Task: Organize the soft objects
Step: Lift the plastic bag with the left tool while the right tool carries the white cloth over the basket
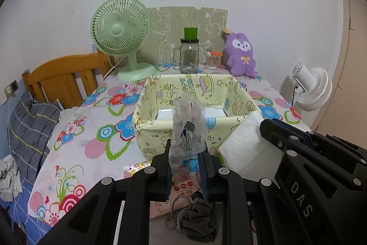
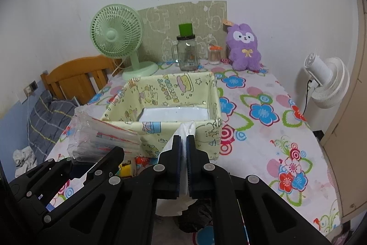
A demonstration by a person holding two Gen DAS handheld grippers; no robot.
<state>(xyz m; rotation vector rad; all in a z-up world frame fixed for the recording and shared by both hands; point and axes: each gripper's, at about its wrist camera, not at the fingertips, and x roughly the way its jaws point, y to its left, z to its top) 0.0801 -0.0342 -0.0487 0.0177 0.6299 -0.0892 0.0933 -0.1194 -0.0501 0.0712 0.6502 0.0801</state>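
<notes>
My left gripper [image 1: 187,167] is clamped on a clear plastic pouch [image 1: 187,130] and my right gripper [image 2: 183,167] on a white folded tissue pack [image 2: 183,139], both lifted clear of the flowered tablecloth [image 2: 263,130] so they can, I judge, go over the rim. Each stands roughly upright between the pads, long axis pointing up and away toward the yellow fabric bin [image 2: 165,95] just ahead.

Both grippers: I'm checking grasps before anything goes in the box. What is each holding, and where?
The left gripper pinches a clear plastic bag at its lower part. The right gripper clamps a white tissue pack near its top edge.
</notes>
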